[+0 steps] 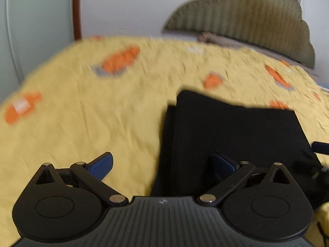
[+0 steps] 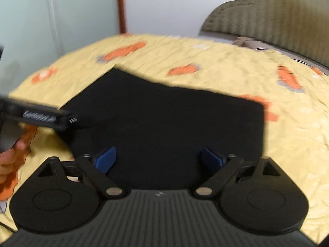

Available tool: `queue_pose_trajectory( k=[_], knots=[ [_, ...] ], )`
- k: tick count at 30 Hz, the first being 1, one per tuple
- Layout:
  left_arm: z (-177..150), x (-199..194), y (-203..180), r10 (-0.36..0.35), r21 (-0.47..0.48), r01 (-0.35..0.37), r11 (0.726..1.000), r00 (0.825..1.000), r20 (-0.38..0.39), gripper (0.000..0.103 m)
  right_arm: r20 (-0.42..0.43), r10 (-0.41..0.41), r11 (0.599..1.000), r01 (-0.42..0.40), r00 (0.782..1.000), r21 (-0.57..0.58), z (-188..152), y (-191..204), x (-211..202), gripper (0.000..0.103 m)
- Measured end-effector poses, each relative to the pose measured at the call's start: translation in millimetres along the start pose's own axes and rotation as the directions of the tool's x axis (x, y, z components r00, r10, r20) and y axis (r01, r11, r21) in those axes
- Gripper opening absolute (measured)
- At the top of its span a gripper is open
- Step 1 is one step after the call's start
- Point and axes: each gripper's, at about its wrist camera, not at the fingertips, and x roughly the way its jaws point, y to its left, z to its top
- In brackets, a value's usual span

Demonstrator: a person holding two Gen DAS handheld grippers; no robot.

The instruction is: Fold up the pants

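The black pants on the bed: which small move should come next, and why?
Probably lower the open right gripper onto the near edge of the black pants to pinch it. The pants lie as a flat folded block on the yellow bedspread, and the left gripper is open too, holding nothing.

A home bedroom; yellow printed bedspread; scalloped upholstered headboard; white wall.

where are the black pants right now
The black pants lie folded on the yellow bedspread, under the open right gripper and right of the open left gripper.
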Motion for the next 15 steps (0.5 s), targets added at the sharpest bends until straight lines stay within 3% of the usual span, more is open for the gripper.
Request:
queue_pose_trajectory(
  k=[6, 13, 15],
  knots=[
    [32, 11, -46, -0.038, 0.076, 0.034, 0.997, 0.998, 0.057, 0.103, 0.053, -0.031, 0.978, 0.019, 0.998, 0.206, 18, -79, 1, 0.085],
    [28, 66, -78, 0.108, 0.165, -0.116, 0.979, 0.992, 0.059, 0.103, 0.051, -0.002, 0.956, -0.013, 0.999, 0.292, 40, -128, 46, 0.085],
    [24, 73, -69, 0.079, 0.125, -0.083, 0.989, 0.996, 0.034, 0.103, 0.032, -0.008, 0.954, -0.002, 0.999, 0.3, 43, -136, 63, 0.083]
  ],
)
